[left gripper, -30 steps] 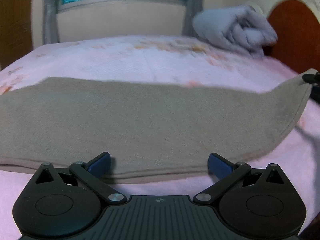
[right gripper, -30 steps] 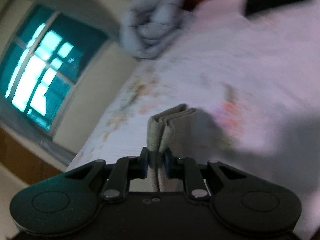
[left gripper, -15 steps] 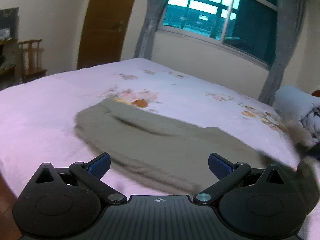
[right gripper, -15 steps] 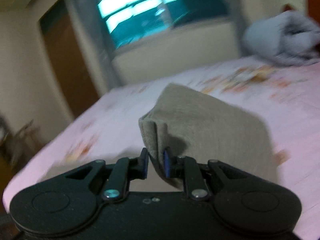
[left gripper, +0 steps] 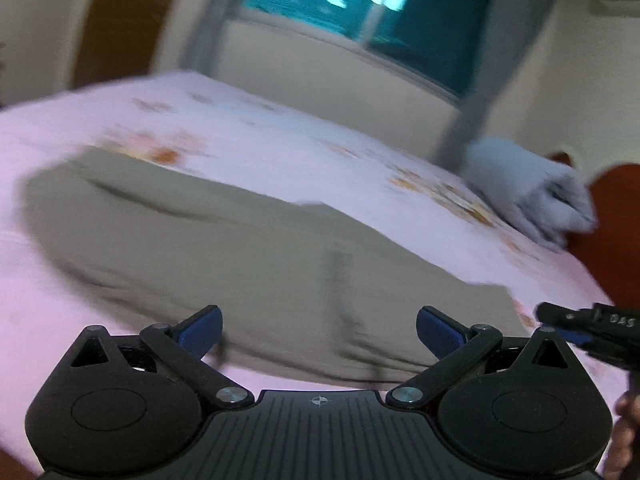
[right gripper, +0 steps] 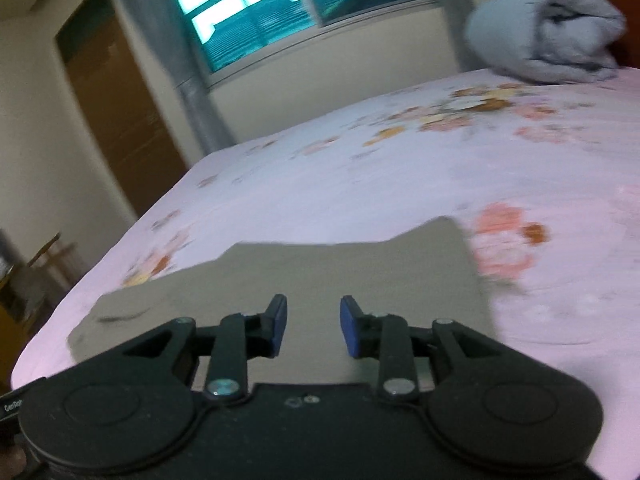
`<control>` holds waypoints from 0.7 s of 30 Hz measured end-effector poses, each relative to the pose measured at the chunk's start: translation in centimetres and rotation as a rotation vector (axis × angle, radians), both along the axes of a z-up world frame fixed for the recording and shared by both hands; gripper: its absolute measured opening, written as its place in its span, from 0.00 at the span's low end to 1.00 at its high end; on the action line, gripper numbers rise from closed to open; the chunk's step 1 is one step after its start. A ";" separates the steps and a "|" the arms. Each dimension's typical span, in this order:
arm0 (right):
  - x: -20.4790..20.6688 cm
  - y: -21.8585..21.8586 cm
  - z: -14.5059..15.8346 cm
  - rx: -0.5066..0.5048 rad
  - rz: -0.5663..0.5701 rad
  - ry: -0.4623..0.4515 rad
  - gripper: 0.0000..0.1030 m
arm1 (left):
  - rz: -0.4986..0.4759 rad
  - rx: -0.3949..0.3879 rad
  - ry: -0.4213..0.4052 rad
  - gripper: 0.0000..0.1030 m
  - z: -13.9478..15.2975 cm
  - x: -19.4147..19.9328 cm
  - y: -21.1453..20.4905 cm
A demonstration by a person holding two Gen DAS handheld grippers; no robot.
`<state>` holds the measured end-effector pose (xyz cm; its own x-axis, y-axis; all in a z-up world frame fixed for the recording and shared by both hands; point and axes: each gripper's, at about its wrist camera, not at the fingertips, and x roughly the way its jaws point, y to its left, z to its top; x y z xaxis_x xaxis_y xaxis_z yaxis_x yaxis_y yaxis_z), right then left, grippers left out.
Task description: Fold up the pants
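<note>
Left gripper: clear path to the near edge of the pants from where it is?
Probably yes. The left gripper is open with nothing between its jaws, and the pants lie flat on the bed right ahead of it. The right gripper sits off to the side, not blocking.

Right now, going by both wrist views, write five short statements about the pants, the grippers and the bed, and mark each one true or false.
1. The olive pants lie on the pink floral sheet. True.
2. The right gripper clamps a bunched edge of the pants. False: its fingers have just been opening, and nothing is between them; the cloth lies flat below.
3. The left gripper is open and holds nothing. True.
4. A rolled grey blanket sits at the far end of the bed near the headboard. True.
5. The grey blanket rests on top of the pants. False: it lies apart from them, with bare sheet between.
</note>
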<state>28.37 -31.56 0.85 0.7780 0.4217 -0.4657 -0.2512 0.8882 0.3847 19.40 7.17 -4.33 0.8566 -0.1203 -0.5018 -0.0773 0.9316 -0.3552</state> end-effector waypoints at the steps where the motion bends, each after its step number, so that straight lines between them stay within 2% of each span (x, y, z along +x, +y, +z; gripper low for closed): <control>1: -0.1 -1.5 -0.1 0.016 -0.044 0.004 0.23 | -0.025 -0.008 0.023 0.97 -0.2 1.2 -0.8; 3: -1.2 -4.0 -1.2 0.068 -0.143 0.022 0.28 | -0.030 -0.018 0.076 0.84 -0.9 3.0 -1.6; 4: -1.4 -5.1 -1.8 0.096 -0.179 0.035 0.29 | -0.028 -0.051 0.108 0.82 -1.4 3.9 -1.7; 5: -1.5 -6.4 -2.4 0.138 -0.202 0.052 0.29 | -0.025 -0.096 0.136 0.76 -2.1 4.8 -1.6; 6: -1.6 -7.4 -3.2 0.186 -0.218 0.072 0.29 | -0.024 -0.120 0.162 0.63 -2.8 5.5 -1.7; 8: -1.8 -8.9 -4.4 0.254 -0.232 0.109 0.29 | -0.020 -0.168 0.198 0.45 -3.8 6.4 -1.6; 10: -2.0 -10.5 -5.4 0.374 -0.233 0.154 0.31 | -0.028 -0.164 0.201 0.42 -4.3 6.7 -2.1; 12: -2.9 -11.1 -6.6 0.507 -0.219 0.193 0.38 | -0.034 -0.154 0.203 0.40 -4.5 6.6 -2.5; 14: -3.2 -11.0 -7.4 0.544 -0.194 0.208 0.52 | -0.038 -0.143 0.200 0.39 -4.6 5.9 -3.3; 16: -3.1 -10.4 -7.9 0.561 -0.160 0.224 0.53 | -0.044 -0.122 0.198 0.38 -4.6 5.9 -3.4; 18: -2.7 -9.9 -8.7 0.636 -0.135 0.253 0.53 | -0.041 -0.114 0.198 0.38 -4.3 6.1 -3.5; 21: -2.2 -9.8 -9.9 0.732 -0.157 0.307 0.53 | -0.042 -0.114 0.200 0.38 -4.0 5.9 -3.3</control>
